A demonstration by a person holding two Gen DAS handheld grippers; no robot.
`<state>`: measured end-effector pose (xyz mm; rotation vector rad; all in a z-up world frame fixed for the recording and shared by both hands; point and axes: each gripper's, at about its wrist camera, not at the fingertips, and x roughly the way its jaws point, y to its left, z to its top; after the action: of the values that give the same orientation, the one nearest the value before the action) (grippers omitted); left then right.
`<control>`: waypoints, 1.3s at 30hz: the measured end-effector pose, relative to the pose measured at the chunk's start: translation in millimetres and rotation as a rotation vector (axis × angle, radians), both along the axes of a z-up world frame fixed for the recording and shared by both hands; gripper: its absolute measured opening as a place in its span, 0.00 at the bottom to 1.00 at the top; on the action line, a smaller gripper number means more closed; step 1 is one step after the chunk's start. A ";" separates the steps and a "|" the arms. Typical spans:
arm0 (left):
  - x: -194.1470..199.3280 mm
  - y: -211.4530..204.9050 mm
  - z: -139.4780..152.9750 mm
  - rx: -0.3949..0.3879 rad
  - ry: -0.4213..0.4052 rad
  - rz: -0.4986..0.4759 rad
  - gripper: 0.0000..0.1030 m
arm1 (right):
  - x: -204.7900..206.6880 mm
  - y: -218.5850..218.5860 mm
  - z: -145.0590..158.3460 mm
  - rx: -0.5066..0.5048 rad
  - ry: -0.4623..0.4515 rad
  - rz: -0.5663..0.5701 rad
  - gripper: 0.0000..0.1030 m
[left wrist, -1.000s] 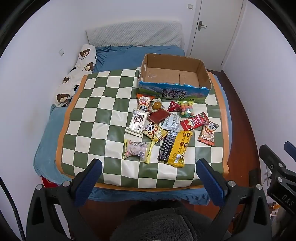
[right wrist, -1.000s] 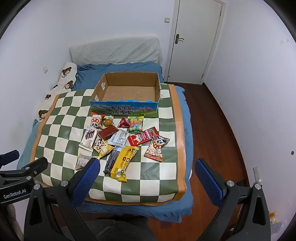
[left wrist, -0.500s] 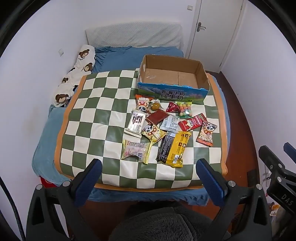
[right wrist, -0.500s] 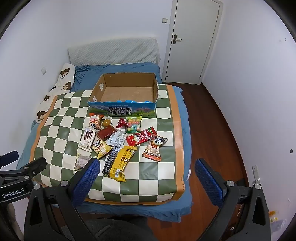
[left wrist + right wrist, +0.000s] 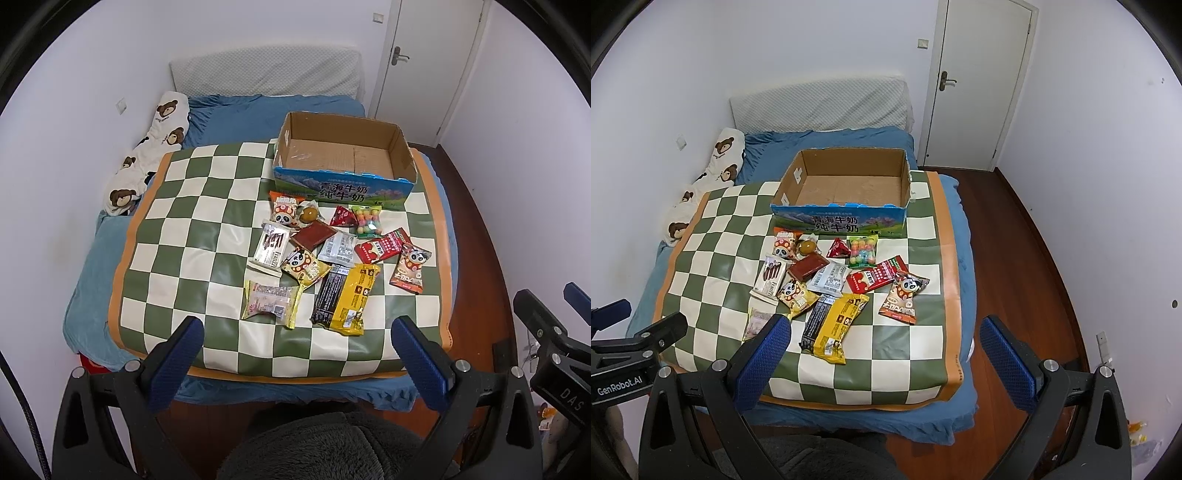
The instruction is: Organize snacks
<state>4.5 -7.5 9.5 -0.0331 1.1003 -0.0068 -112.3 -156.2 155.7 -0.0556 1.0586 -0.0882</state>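
Several snack packets lie in a loose pile on a green-and-cream checkered mat (image 5: 207, 221) (image 5: 731, 240) on a bed. Among them are a yellow packet (image 5: 352, 299) (image 5: 840, 325), a pale wrapped cake (image 5: 271, 303), a red packet (image 5: 382, 245) (image 5: 877, 278) and a bag of coloured balls (image 5: 366, 220) (image 5: 863, 251). An empty cardboard box (image 5: 343, 158) (image 5: 846, 188) stands behind them. My left gripper (image 5: 295, 347) and my right gripper (image 5: 884, 347) are both open and empty, held back over the near edge of the bed.
A bear-print pillow (image 5: 151, 166) (image 5: 709, 177) lies against the left wall and a white headboard cushion (image 5: 266, 72) stands at the back. A closed door (image 5: 979, 81) is at the far right. Wooden floor (image 5: 1015, 258) runs along the bed's right side.
Both grippers have drifted slightly, so the bed and snacks shift a little in view. Nothing on the mat has moved and both grippers stay open.
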 end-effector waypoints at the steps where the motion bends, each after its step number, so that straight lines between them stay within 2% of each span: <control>1: -0.2 0.3 -0.4 0.001 0.000 0.001 1.00 | -0.1 -0.4 -0.2 0.002 0.000 0.000 1.00; 16: 2.5 -11.9 6.2 -0.003 -0.014 -0.004 1.00 | 2.7 -1.4 2.4 0.015 -0.004 -0.001 1.00; 39: -0.5 -9.1 6.5 -0.010 -0.027 -0.007 1.00 | 2.9 -0.9 5.2 0.017 -0.006 0.000 1.00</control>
<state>4.0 -16.6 16.1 -0.0379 1.0739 -0.0186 -109.4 -157.2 160.9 -0.0400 1.0533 -0.0793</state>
